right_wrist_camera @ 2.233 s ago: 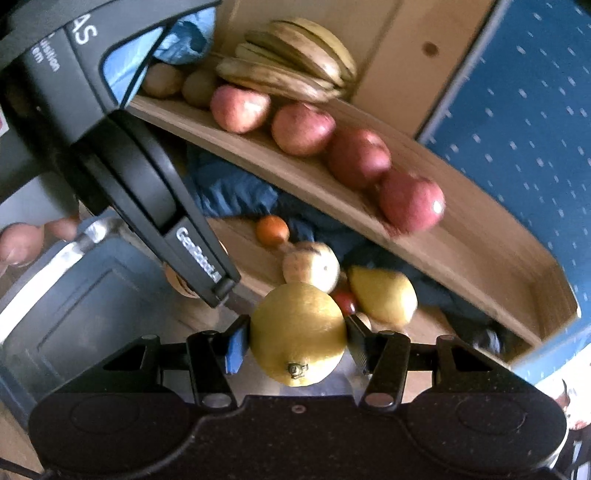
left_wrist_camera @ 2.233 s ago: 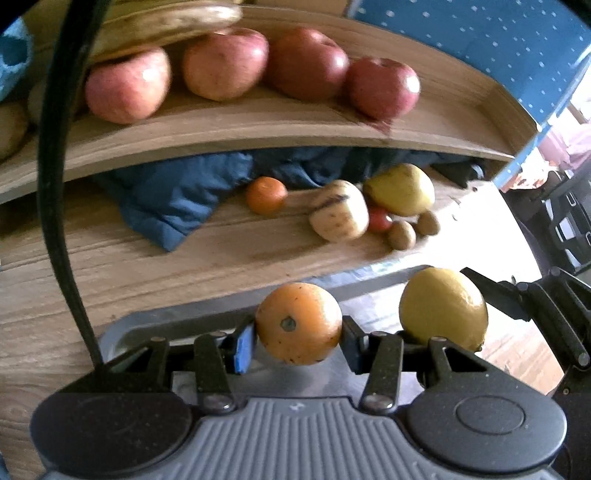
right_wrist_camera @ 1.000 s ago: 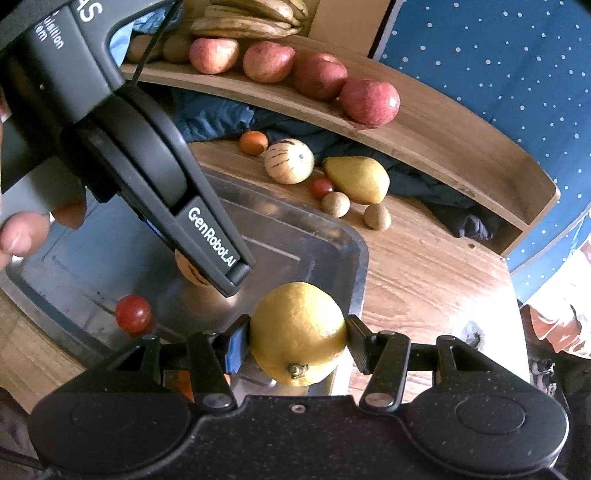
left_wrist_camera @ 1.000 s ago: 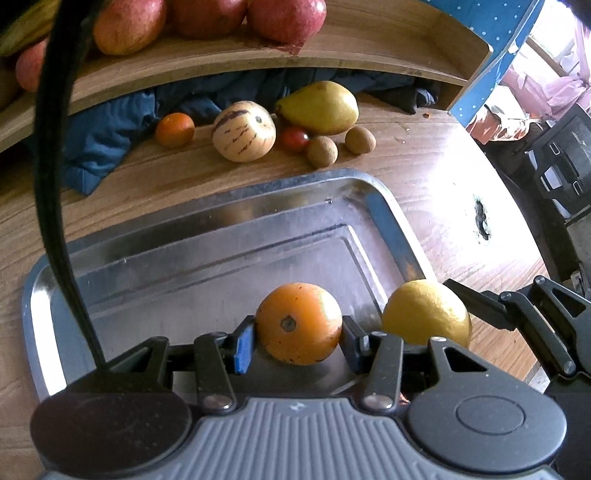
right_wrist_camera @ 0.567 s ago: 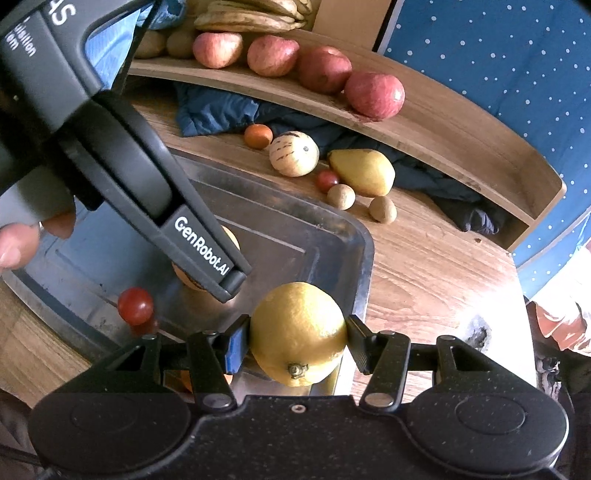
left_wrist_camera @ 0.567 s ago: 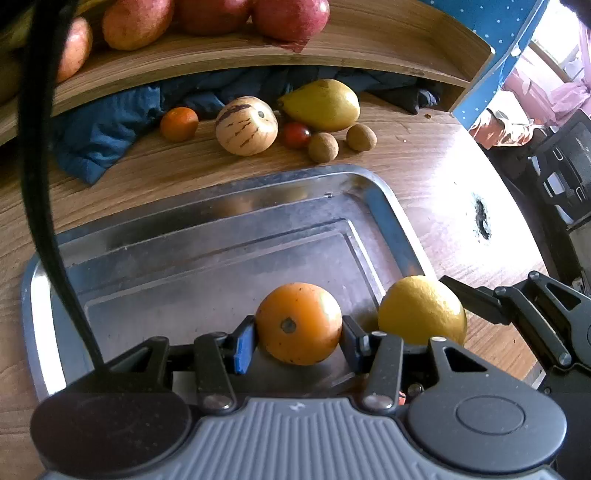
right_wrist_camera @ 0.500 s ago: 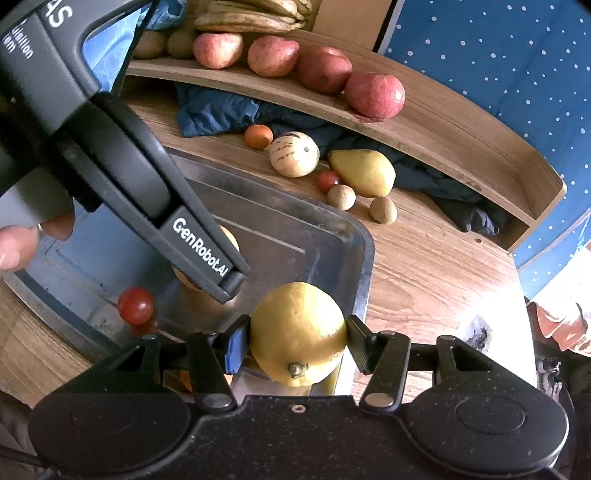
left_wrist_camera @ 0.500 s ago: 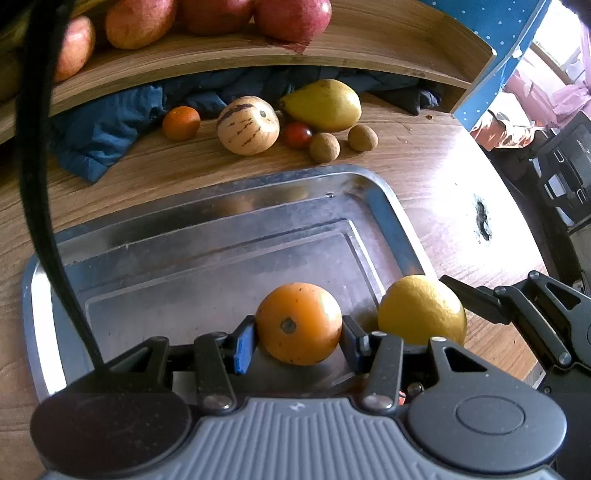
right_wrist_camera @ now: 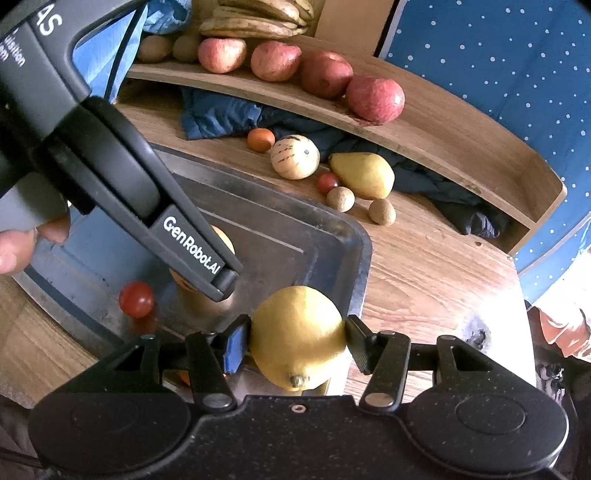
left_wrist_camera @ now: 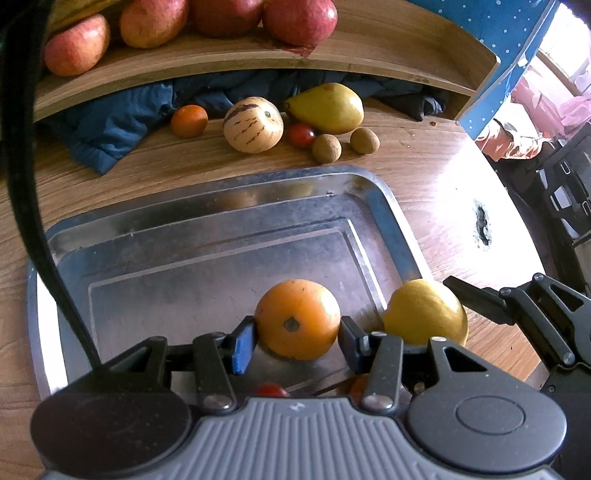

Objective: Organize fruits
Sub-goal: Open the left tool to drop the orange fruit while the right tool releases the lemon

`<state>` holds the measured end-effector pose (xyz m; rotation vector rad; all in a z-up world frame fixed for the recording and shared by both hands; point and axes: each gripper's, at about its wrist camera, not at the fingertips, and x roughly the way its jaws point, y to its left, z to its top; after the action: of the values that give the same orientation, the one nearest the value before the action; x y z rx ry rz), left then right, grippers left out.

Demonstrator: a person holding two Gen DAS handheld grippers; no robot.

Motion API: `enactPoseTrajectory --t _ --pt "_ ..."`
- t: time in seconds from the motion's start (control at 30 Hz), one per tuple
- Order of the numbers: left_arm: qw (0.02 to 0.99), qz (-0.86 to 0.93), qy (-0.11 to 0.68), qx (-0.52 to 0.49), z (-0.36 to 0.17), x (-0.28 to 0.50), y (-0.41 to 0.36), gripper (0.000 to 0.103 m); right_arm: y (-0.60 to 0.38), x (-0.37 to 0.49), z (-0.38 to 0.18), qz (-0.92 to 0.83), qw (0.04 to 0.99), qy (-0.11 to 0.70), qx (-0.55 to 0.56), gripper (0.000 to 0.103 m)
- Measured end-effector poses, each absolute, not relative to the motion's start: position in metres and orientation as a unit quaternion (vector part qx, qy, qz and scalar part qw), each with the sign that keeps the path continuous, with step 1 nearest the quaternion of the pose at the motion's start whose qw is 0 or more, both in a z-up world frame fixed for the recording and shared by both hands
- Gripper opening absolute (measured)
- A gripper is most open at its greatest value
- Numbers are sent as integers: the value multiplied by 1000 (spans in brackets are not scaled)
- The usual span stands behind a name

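Note:
My left gripper (left_wrist_camera: 295,338) is shut on an orange (left_wrist_camera: 297,319), held low over the near right part of a steel tray (left_wrist_camera: 221,206). My right gripper (right_wrist_camera: 295,345) is shut on a yellow lemon (right_wrist_camera: 299,338) at the tray's near right rim (right_wrist_camera: 360,266). In the left wrist view the lemon (left_wrist_camera: 424,314) sits just right of the orange. The left gripper's body (right_wrist_camera: 122,184) crosses the right wrist view, hiding most of the orange (right_wrist_camera: 221,236). A cherry tomato (right_wrist_camera: 136,299) lies in the tray.
Behind the tray on the wooden table lie a tangerine (left_wrist_camera: 189,120), a striped melon (left_wrist_camera: 253,124), a pear (left_wrist_camera: 327,108), a small tomato (left_wrist_camera: 301,134) and two brown fruits (left_wrist_camera: 327,147). Blue cloth (left_wrist_camera: 110,118) sits under a curved shelf (right_wrist_camera: 443,122) bearing red apples (right_wrist_camera: 375,98) and bananas (right_wrist_camera: 255,18).
Both grippers keep their fruit. The left wrist view has crept slightly nearer the tray; the right gripper has stayed put.

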<state>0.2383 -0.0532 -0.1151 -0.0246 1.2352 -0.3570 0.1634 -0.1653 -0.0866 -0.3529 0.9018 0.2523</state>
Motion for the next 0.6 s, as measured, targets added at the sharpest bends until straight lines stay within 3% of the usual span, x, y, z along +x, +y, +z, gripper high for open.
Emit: enactPoseTrajectory --t 0.27,0.6 --pt "811 -147 566 -24 -106 226 -49 56 -173 152 -82 135 882 420 -170 61" --pt "830 -114 545 -49 -89 199 -35 69 -178 132 -70 156 887 398 -173 70"
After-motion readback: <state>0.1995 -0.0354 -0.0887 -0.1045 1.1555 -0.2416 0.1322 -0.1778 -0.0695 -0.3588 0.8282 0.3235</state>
